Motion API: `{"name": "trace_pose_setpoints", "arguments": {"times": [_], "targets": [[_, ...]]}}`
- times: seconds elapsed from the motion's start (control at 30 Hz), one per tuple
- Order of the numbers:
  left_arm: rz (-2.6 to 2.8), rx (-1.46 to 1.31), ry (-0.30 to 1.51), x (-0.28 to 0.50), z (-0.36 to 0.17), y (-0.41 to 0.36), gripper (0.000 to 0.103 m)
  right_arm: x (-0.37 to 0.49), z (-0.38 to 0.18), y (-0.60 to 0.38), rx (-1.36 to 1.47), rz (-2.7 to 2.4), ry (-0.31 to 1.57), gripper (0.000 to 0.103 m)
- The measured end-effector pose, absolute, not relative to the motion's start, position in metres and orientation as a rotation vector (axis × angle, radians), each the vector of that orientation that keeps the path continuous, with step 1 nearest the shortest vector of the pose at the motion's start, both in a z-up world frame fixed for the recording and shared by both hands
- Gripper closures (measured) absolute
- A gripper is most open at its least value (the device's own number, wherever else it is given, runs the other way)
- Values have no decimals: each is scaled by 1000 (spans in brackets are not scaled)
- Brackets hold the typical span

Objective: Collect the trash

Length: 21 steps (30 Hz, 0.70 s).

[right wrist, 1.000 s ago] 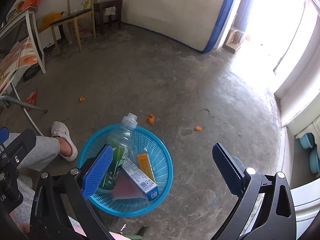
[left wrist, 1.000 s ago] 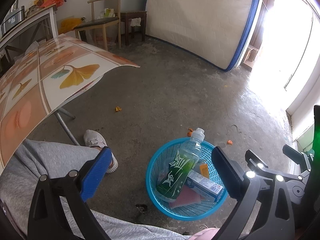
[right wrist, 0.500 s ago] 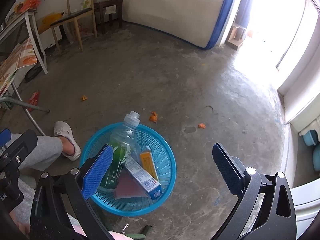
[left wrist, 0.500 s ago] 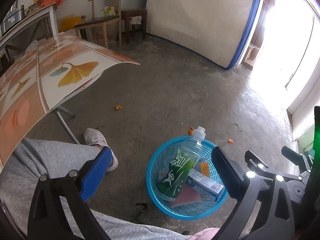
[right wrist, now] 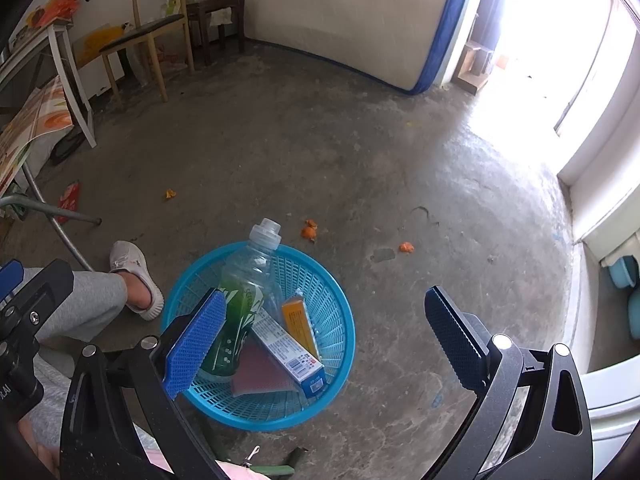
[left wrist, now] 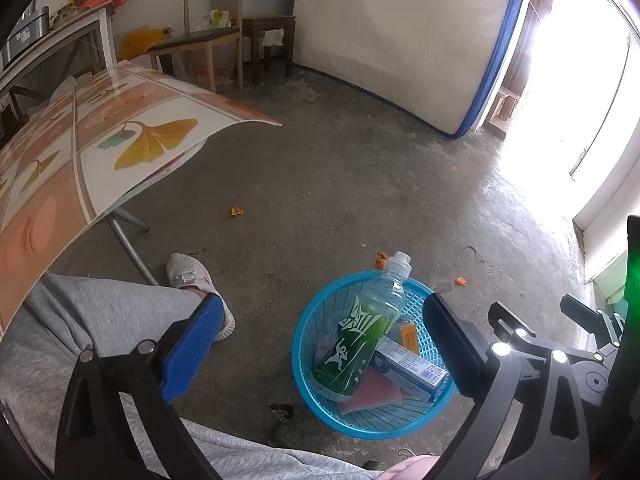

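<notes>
Round blue plastic mesh basket [right wrist: 336, 312] on concrete floor [right wrist: 320, 152], holding clear green-labelled bottle [right wrist: 244, 292], two cartons, red card; orange scraps [right wrist: 309, 232] left beyond far rim; left gripper [left wrist: 316, 350], right gripper [right wrist: 324, 344] spread, empty.

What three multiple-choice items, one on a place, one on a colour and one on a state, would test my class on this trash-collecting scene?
1. Where is the green bottle?
A. Leaning in the basket
B. On the chair
C. Beside the mattress

2. What colour is the basket?
A. Red
B. Blue
C. White

3. How does the right claw stand?
A. Shut on the bottle
B. Shut on a box
C. Open, holding nothing

Key: 1 A, its base sits inside and its cap rises past the rim. 2 B, blue mesh plastic. 3 C, its fingers are wide apart above the basket.
</notes>
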<state>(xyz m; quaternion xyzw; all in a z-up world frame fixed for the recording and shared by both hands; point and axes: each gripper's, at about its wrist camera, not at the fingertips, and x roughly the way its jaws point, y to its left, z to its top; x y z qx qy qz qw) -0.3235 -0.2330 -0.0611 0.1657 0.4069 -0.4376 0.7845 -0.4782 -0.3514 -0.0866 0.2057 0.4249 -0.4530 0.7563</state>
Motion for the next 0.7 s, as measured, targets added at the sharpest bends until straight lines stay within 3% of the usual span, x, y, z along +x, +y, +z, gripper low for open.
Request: {"name": "trace_pose_setpoints", "arguments": {"times": [0.7], "targets": [[-945,360,875,-323,-60,-234,5,-477,-90,-352,454,-964,929,8]]}}
